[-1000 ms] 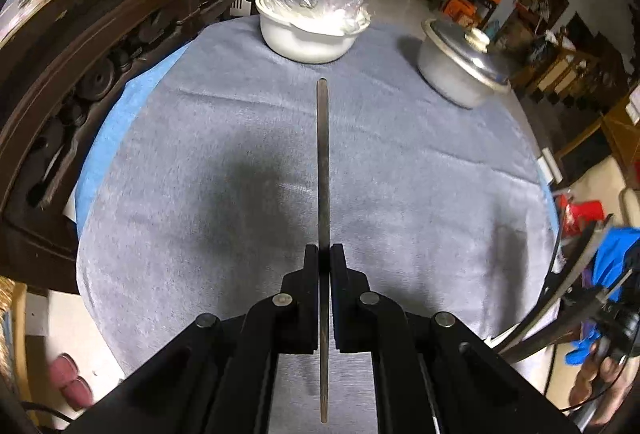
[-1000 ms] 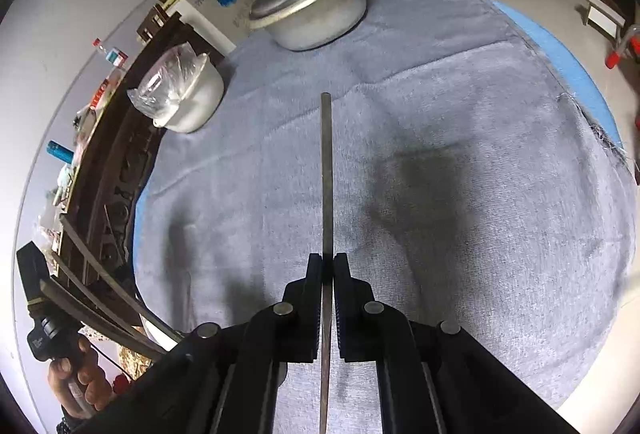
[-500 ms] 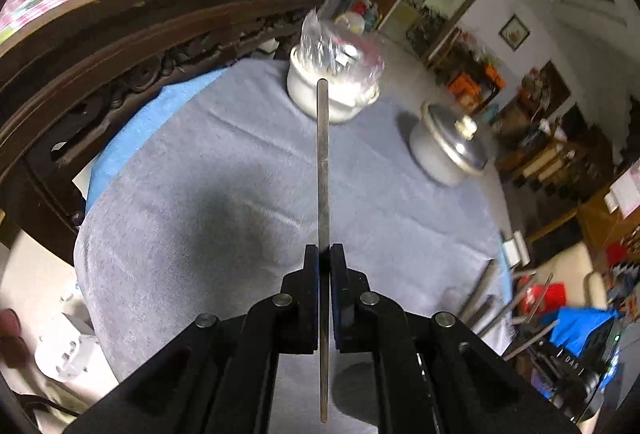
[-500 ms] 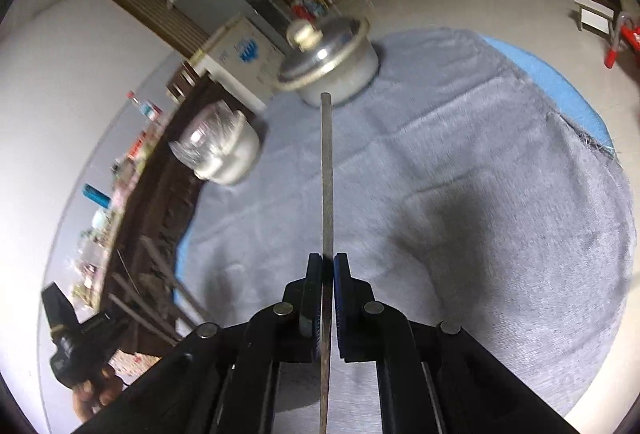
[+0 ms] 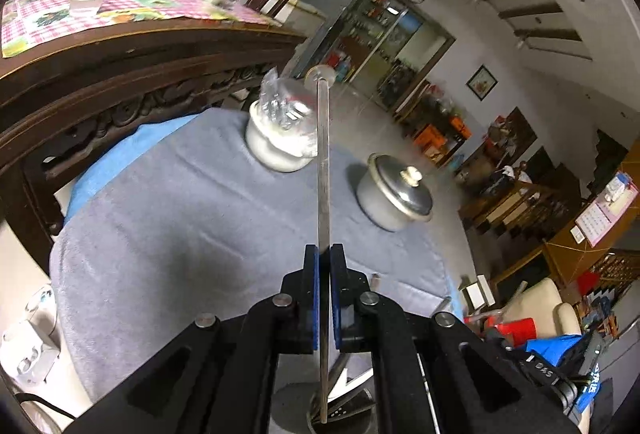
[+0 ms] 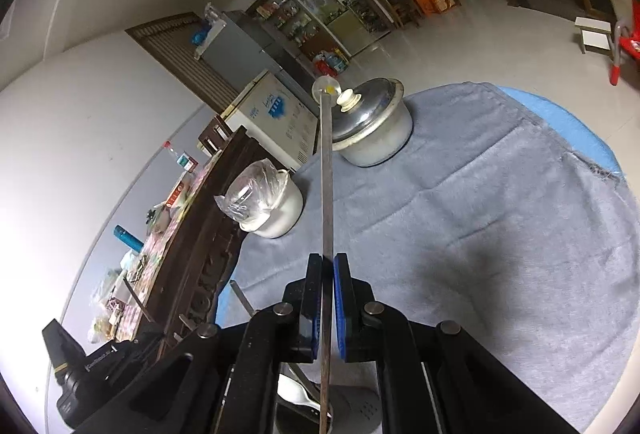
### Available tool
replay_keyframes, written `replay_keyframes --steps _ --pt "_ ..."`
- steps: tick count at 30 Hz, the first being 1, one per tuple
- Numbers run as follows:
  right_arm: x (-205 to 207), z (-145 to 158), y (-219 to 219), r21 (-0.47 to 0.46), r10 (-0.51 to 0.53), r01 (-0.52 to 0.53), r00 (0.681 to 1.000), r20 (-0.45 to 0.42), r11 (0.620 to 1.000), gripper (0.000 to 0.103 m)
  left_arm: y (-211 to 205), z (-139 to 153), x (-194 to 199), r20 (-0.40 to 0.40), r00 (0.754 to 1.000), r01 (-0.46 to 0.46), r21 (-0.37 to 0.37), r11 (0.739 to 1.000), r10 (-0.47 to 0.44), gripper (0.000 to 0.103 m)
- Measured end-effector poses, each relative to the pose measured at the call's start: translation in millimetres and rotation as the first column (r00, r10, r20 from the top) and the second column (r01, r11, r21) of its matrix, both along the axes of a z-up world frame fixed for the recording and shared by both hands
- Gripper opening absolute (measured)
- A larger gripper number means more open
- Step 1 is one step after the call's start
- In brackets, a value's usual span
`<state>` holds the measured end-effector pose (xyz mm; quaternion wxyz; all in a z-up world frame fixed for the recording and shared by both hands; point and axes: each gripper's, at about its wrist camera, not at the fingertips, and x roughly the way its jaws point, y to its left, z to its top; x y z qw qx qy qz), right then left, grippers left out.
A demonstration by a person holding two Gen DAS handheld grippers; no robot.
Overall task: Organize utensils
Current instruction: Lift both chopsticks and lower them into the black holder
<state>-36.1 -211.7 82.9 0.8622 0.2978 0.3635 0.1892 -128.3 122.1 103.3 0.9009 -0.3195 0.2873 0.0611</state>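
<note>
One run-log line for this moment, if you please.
left claw: shut on rod | right claw: shut on thin rod | lidded pot: untouched

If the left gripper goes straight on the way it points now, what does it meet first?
Probably the white pot with the plastic bag: the rod held in the left gripper points just right of it. Depth is unclear, so it might pass above.

- The left gripper [image 5: 324, 258], black with blue-padded fingers, points toward 12 o'clock, tilted up above the table; its jaws are clamped on a thin metal rod [image 5: 323, 169].
- The right gripper [image 6: 327, 266], built alike, also aims at 12 o'clock, pinching a matching thin metal stick [image 6: 327, 173].
</note>
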Motion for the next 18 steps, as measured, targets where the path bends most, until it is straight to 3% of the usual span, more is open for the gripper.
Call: replay_keyframes --steps 4,18 --pt "-3.4 -7.0 13.9 -0.026 0.006 -0.006 1.000 0.026 1.000 0.007 -16.0 -2.4 -0.5 0.042 0.999 0.006 0.062 0.998 -0.008 0.005" --pt "-34.1 -16.2 47.0 -0.191 0.082 -0.060 0.990 0.111 0.980 0.007 -51.9 -31.7 -7.5 0.044 0.997 0.057 0.203 0.977 -0.068 0.005"
